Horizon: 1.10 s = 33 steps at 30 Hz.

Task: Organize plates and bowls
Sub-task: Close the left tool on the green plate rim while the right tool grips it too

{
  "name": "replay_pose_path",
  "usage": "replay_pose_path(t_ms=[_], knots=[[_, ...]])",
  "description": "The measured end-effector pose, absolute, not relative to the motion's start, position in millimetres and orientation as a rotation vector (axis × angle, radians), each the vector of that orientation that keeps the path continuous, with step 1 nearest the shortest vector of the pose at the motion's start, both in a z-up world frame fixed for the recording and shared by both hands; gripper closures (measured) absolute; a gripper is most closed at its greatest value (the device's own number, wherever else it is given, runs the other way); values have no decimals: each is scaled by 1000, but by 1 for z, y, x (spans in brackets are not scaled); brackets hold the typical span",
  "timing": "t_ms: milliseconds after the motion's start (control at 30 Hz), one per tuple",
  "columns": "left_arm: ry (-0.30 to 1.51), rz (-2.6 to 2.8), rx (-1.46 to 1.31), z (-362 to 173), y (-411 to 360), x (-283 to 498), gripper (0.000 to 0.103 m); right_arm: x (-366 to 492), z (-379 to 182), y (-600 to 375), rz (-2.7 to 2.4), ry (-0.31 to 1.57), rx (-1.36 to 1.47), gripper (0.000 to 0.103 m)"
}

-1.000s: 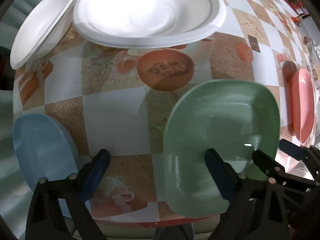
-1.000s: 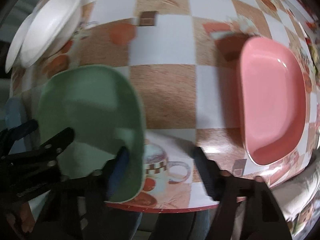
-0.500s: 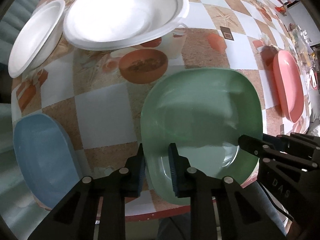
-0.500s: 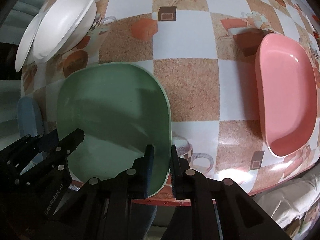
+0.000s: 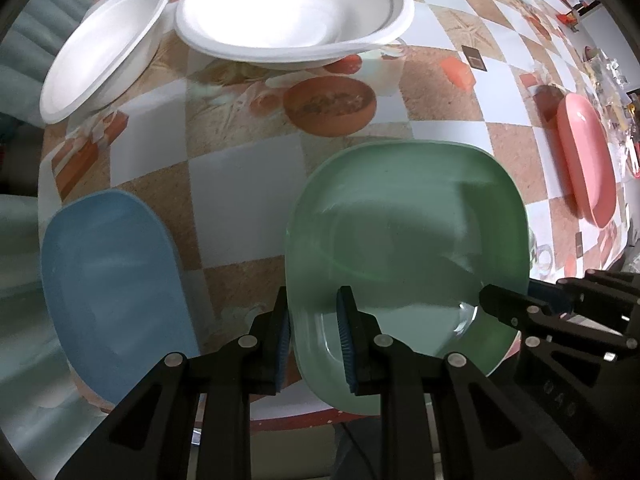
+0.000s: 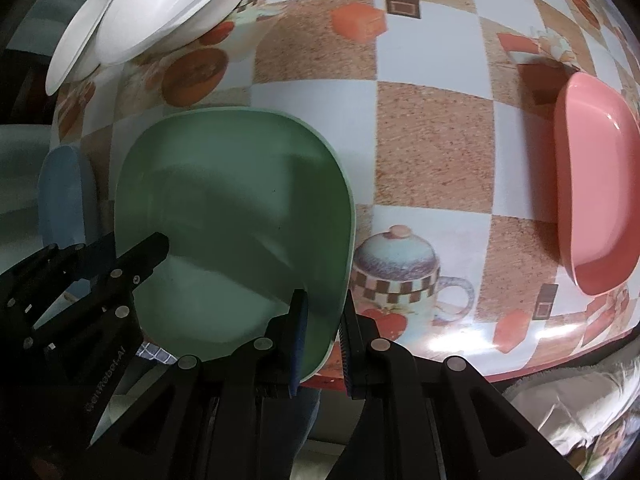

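Plates and bowls are spread across the table [image 5: 240, 168], which is covered by a checkered cloth printed with cups and a teapot. Five pieces of crockery are counted in all: two white, one green, one blue, one pink.

Largest of them, the big white bowl [image 5: 296, 12] is seen at the far side, and the smaller white bowl [image 5: 100, 40] is set just beside it on the left, their rims close or overlapping in the right wrist view.

Next, the green plate [image 5: 404, 240] is found at the near edge of the table, between the other two coloured plates, its near rim overhanging the table's edge. It is gripped from both sides. The left gripper [image 5: 314, 340] is clamped on its left near rim, the jaws closed down to the thickness of the rim, one finger inside the plate and one outside. The right gripper [image 6: 324, 336] is pinched likewise on the right near rim, jaws nearly together with the rim between them.

The blue plate [image 5: 112, 280] is seen to the left, near the green one but apart from it. The pink plate [image 6: 596, 196] is lying well apart on the right.
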State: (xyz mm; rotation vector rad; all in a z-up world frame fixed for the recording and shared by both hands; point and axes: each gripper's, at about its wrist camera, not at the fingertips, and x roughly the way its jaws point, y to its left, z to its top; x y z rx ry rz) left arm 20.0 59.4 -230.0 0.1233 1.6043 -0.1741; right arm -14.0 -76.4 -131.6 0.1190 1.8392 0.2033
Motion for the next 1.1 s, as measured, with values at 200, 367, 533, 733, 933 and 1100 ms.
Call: replay_pose_path(t_ms=[200,367,533,733,933,1100], knots=[[1608,-160,108,-230,71,4,79,-12,-139,-68,214,1857,120,86],[1600,-152,95,-218,71,-9,79,-22,-127,-52,224,1853,120,86],[1557,-139,114,-193,79,-19,79,-25,-111,-48,243,1838,103,86],[1508,-98,98,-170,107,-32,79,-19,-72,-28,286,1811,59,86],[1478,-34,81,-149,142,-48,79,-16,-42,16,366,1779,8,86],[1469,7,77,-134,158,-41,79,-14,-32,48,430,1774,-29,86]])
